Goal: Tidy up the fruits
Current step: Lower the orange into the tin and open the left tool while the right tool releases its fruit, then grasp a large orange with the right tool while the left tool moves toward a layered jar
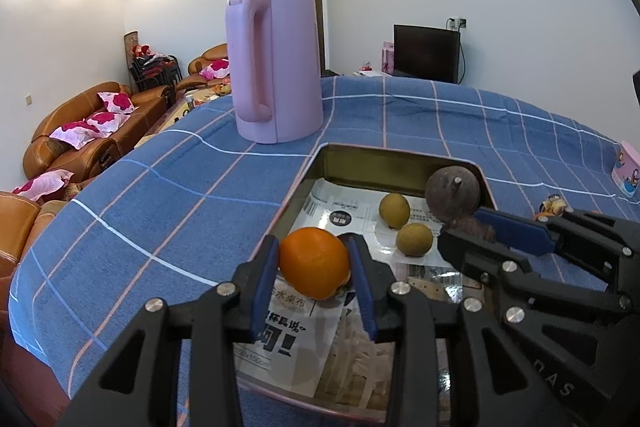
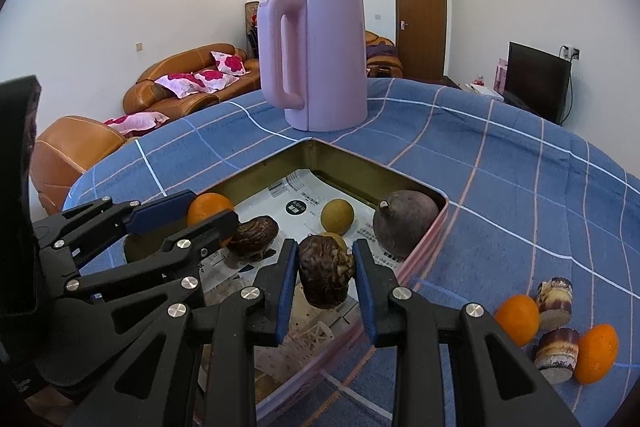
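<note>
**Both claws loaded over the tin**

My left claw [image 1: 314,267] grips an orange [image 1: 314,263] at its widest girth, over the tin tray's [image 2: 424,235] near left. Firm, smooth, likely slippery. My right claw [image 2: 326,267] clamps a dark wrinkled fruit [image 2: 326,277] over the near edge; looks light, rough, maybe brittle, so I squeeze gently.

tin's [image 1: 404,157] near end behind tongs, newspaper [image 1: 344,211] print unreadable, third longan [image 2: 334,235] mostly hidden

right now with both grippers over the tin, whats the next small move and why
Probably lower and open both: the left gripper holds an orange and the right gripper a wrinkled brown fruit, both already over the paper-lined tin.
</note>
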Demonstrator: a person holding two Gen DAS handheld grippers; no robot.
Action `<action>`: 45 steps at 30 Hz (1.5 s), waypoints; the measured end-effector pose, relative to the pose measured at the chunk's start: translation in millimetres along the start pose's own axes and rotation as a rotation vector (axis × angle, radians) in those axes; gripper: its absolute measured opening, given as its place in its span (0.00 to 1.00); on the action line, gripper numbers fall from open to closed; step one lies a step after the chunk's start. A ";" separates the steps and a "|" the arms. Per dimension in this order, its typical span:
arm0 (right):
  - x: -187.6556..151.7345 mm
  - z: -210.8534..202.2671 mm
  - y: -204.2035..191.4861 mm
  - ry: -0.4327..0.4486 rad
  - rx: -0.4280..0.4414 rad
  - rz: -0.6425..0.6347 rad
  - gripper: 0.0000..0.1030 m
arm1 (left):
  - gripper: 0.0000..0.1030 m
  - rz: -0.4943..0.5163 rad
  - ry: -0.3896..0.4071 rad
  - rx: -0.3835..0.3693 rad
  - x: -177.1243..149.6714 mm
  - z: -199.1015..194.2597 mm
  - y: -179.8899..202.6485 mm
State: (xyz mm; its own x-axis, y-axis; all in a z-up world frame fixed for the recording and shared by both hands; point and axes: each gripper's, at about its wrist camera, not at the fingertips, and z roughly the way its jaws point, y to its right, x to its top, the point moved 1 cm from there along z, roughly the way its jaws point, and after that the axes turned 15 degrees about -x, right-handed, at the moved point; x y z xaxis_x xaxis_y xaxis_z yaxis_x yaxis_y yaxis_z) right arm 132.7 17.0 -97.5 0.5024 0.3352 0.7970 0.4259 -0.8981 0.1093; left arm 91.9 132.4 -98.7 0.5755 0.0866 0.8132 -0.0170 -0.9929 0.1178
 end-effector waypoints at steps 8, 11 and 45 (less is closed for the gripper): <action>-0.1 -3.1 1.3 0.011 -0.006 0.004 0.30 | 0.47 -0.014 0.015 0.004 -1.2 -3.7 -2.2; -0.9 -9.3 5.7 0.037 -0.027 0.023 0.34 | 0.56 -0.028 0.024 -0.003 -1.7 -8.3 -2.3; -57.0 -43.4 189.2 -0.086 -0.347 0.253 0.52 | 0.88 0.199 0.006 -0.146 11.5 13.8 155.3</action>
State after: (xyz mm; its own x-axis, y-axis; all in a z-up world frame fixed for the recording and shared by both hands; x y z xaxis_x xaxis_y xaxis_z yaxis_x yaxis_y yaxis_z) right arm 151.9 -184.4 -96.5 0.6259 0.1013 0.7733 0.0105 -0.9925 0.1216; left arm 107.2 -21.9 -79.0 0.5442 -0.1085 0.8319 -0.2476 -0.9682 0.0357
